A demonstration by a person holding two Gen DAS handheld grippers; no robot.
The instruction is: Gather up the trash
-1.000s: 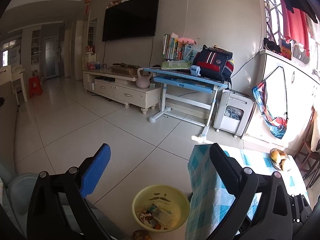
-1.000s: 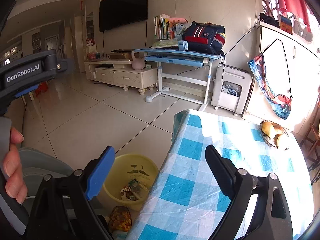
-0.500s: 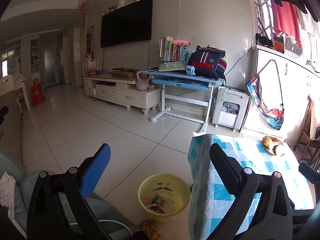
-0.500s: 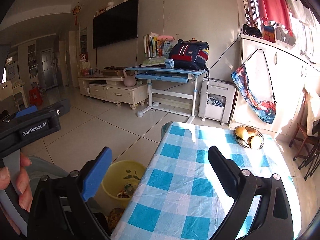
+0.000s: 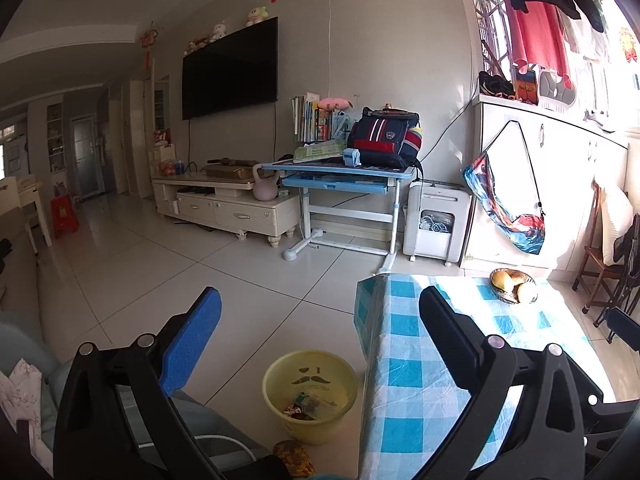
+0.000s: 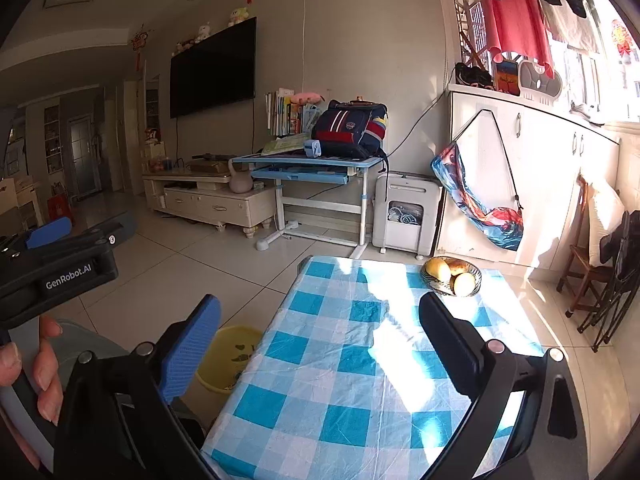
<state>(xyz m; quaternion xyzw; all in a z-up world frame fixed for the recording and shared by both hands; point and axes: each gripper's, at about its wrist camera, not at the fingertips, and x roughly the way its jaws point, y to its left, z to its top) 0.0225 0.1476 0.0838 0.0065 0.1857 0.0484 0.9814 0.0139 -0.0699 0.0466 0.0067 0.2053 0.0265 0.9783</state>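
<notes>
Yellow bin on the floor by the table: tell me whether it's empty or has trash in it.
It has trash in it. The left wrist view looks into the yellow bin, upright beside the table, and shows wrappers and a small bottle at the bottom.

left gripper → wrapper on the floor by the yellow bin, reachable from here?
Probably yes. The left gripper is open and empty, and the wrapper lies on bare floor in front of the bin, with nothing over it.

Checked tablecloth (image 6: 344,364) on table; fruit bowl (image 6: 451,277) at far end; backpack (image 5: 384,138) on blue desk (image 5: 340,170).

Right claw (image 6: 320,320) wide, empty, above checked tablecloth (image 6: 340,380); yellow bin (image 6: 230,360) beside.
</notes>
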